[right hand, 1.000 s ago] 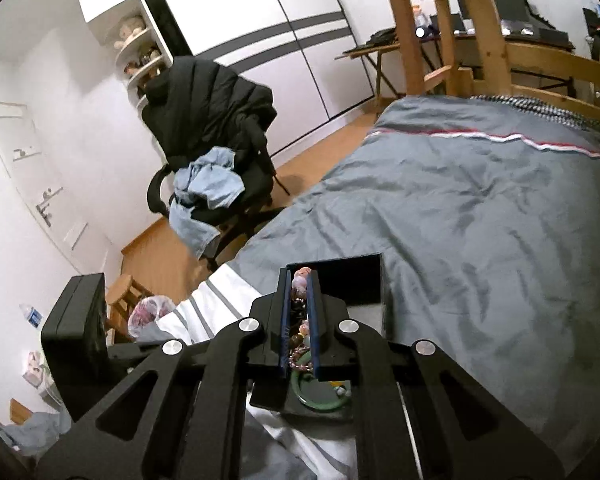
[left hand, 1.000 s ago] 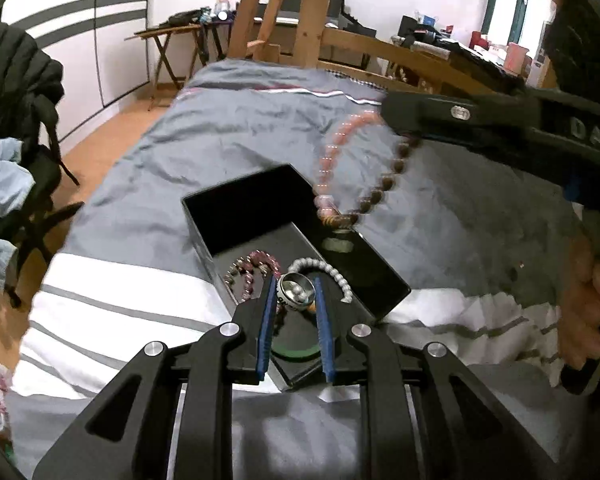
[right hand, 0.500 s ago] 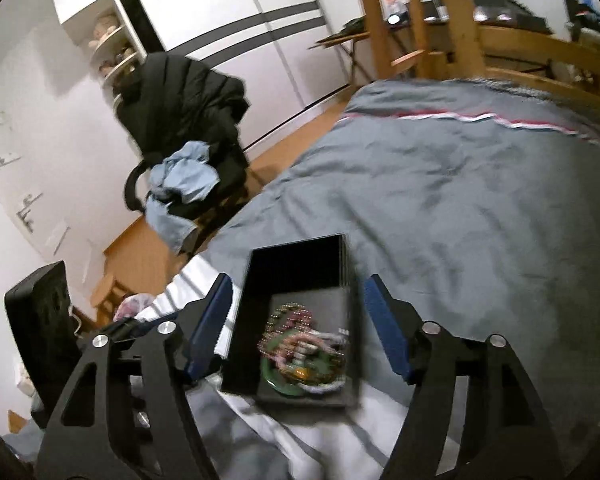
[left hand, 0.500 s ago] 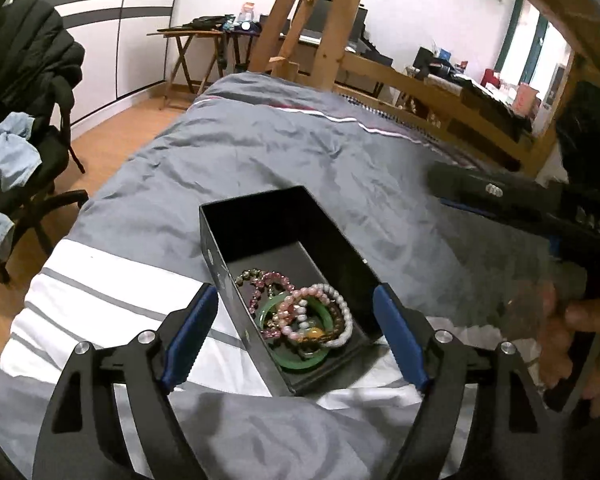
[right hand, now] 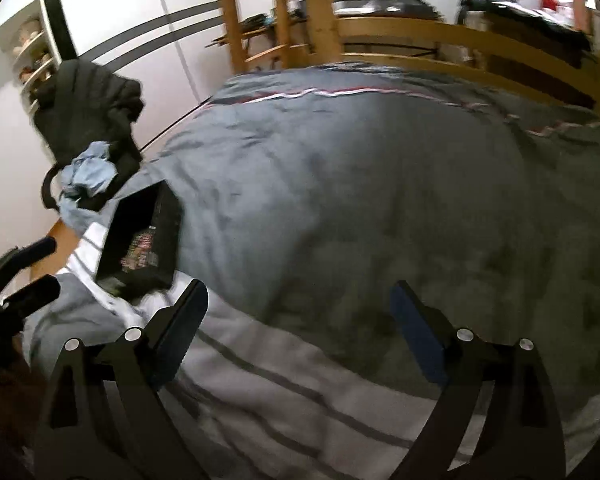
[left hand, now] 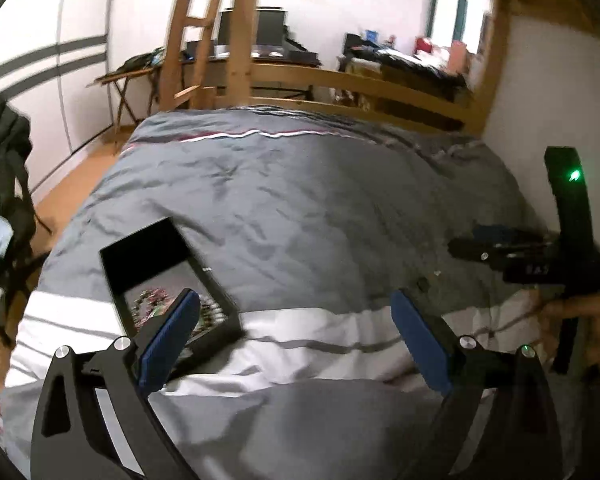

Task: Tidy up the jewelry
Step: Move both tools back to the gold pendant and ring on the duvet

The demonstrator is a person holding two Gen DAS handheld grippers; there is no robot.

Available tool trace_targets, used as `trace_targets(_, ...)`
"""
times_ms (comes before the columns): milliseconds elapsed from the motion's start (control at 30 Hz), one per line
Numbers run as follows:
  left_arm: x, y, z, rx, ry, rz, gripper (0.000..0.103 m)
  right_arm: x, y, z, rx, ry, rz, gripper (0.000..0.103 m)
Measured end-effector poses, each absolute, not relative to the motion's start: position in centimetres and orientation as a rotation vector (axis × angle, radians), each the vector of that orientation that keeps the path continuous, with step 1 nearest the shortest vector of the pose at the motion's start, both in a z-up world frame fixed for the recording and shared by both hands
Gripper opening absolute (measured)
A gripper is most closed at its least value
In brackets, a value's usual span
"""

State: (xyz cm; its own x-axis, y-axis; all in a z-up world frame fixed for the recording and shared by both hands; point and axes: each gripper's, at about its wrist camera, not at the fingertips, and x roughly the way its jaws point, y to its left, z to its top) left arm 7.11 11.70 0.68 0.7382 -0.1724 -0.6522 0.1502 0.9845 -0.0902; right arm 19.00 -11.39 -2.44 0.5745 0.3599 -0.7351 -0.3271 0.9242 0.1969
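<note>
A black open jewelry box (left hand: 140, 256) lies on the grey bed cover, left of my left gripper (left hand: 296, 336). Bead bracelets (left hand: 152, 300) lie heaped inside it, partly hidden behind the left finger. The box also shows at the left of the right wrist view (right hand: 156, 216), with the bracelets (right hand: 140, 252) inside. My left gripper is wide open and empty. My right gripper (right hand: 300, 324) is wide open and empty over the bed, to the right of the box. It also shows in the left wrist view (left hand: 500, 248), held by a hand.
The grey duvet (left hand: 300, 208) with white stripes covers the bed. A wooden bed frame and ladder (left hand: 228, 40) stand at the far end. A chair with a black jacket and blue cloth (right hand: 92, 128) stands left of the bed. The left gripper's body (right hand: 24, 280) shows at the left edge.
Both grippers were shut on bracelets over the box a second ago. They opened, the bracelets dropped into the box, and both grippers have pulled back and swung right.
</note>
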Motion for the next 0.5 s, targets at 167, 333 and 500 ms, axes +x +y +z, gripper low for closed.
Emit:
trace_targets(167,8.5,5.9,0.0,-0.138,0.760,-0.297,0.095,18.9,-16.9,-3.6,0.047,0.876,0.351,0.091)
trace_targets(333,12.8,-0.7,-3.5,-0.143,0.848,-0.346,0.095,20.2,-21.3,-6.5,0.112,0.861,0.285,0.091)
trace_targets(500,18.4,-7.7,-10.0,0.077,0.874,-0.372,0.095,22.7,-24.8,-7.7,0.132,0.816,0.204,0.091)
